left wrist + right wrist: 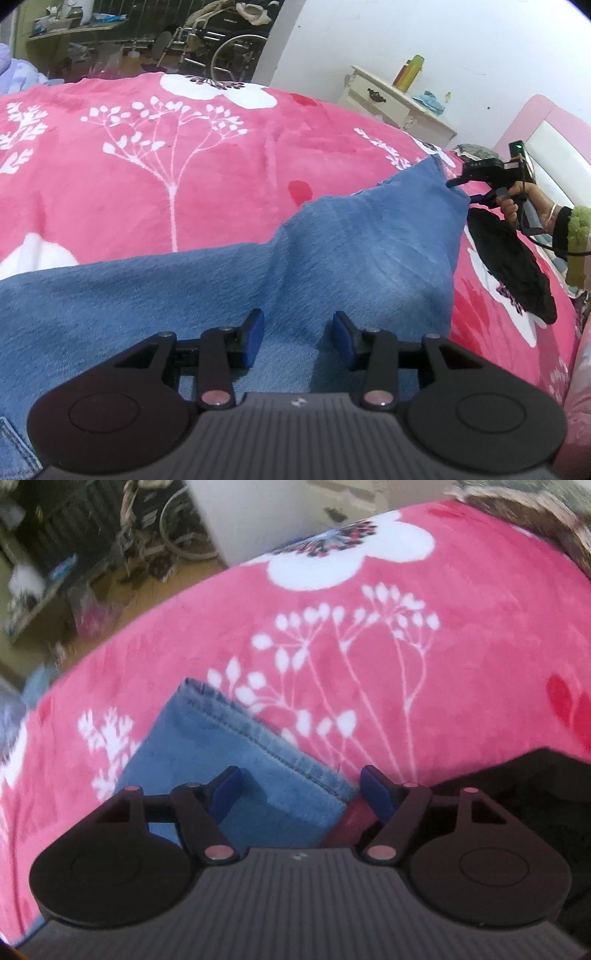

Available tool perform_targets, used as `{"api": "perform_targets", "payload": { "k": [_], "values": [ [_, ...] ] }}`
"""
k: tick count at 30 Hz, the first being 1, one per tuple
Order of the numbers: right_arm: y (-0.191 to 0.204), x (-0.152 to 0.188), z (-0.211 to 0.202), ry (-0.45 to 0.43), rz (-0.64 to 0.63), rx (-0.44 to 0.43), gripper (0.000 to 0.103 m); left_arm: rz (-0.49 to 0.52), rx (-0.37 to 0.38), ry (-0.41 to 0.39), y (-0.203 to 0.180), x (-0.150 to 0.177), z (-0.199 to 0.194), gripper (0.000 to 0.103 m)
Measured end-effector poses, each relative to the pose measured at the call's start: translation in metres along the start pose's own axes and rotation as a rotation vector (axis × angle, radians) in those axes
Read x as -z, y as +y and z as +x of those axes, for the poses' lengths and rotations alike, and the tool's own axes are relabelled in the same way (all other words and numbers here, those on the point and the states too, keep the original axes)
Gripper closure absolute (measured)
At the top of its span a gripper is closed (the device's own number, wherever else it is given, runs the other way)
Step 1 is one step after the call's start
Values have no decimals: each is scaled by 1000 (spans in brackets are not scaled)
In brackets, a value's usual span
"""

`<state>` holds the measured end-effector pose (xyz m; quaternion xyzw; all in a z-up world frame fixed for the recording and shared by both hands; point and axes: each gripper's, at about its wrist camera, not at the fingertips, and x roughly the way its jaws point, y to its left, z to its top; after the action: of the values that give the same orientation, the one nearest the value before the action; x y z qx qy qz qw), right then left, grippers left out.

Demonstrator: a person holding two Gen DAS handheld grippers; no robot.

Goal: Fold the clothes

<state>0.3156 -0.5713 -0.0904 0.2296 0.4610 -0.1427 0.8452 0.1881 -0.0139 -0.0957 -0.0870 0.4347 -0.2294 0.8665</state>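
Note:
A pair of blue jeans (229,295) lies spread on a pink flowered blanket (147,166). My left gripper (298,338) is open, its blue pads just above the denim with fabric between them. In the right wrist view a jeans leg with its stitched hem (229,746) lies on the blanket. My right gripper (299,790) is open over the hem's near corner. In the left wrist view the right gripper (452,183) sits at the far corner of the jeans leg, held by a hand.
A black garment (513,266) lies on the blanket at right, also dark at the right edge of the right wrist view (535,794). A white nightstand (399,103) with a bottle stands by the wall. A wheelchair (229,40) and clutter stand beyond the bed.

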Motion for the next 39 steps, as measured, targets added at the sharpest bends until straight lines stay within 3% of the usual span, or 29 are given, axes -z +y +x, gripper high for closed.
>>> {"api": "perform_targets", "payload": {
  "k": [3,5,11,12,14,16,19,23,26,29,31,32,33,35,38,39],
  "values": [
    [-7,0,-10,-29,48,-35,77,-11,-11,5,-1,-1,0,60],
    [-6,1,-21,-66,44,-60,89,-16,-19,9,-2,-3,1,60],
    [11,23,-86,-297,-47,-162,91,-9,-35,20,-5,-5,3,60],
    [15,29,-100,-332,-77,-197,91,-6,-34,22,-5,-5,3,59],
    [22,45,-130,-354,-116,-354,91,-3,-31,26,-5,-6,3,59],
    [35,67,-159,-317,-209,-495,92,-9,-21,28,-3,-7,3,59],
    [68,117,-193,-168,-423,-630,94,-28,0,28,3,-8,3,59],
    [111,203,-216,134,-752,-745,94,-41,23,25,7,-7,3,59],
    [127,239,-220,362,-899,-833,92,-33,30,23,7,-6,3,59],
    [124,218,-223,324,-863,-829,89,-26,38,19,8,-5,3,59],
    [105,175,-216,204,-682,-825,72,-31,48,17,10,-6,4,59],
    [94,156,-208,135,-604,-783,53,-35,53,16,11,-6,4,59],
    [83,132,-195,49,-518,-688,41,-40,56,14,12,-6,4,59],
    [64,94,-159,-32,-375,-470,40,-52,64,9,14,-5,4,59],
    [34,43,-95,-34,-120,-174,40,-62,67,-3,14,-2,3,59],
    [27,34,-78,-28,-68,-148,40,-62,67,-4,14,-2,3,59]
  ]
}}
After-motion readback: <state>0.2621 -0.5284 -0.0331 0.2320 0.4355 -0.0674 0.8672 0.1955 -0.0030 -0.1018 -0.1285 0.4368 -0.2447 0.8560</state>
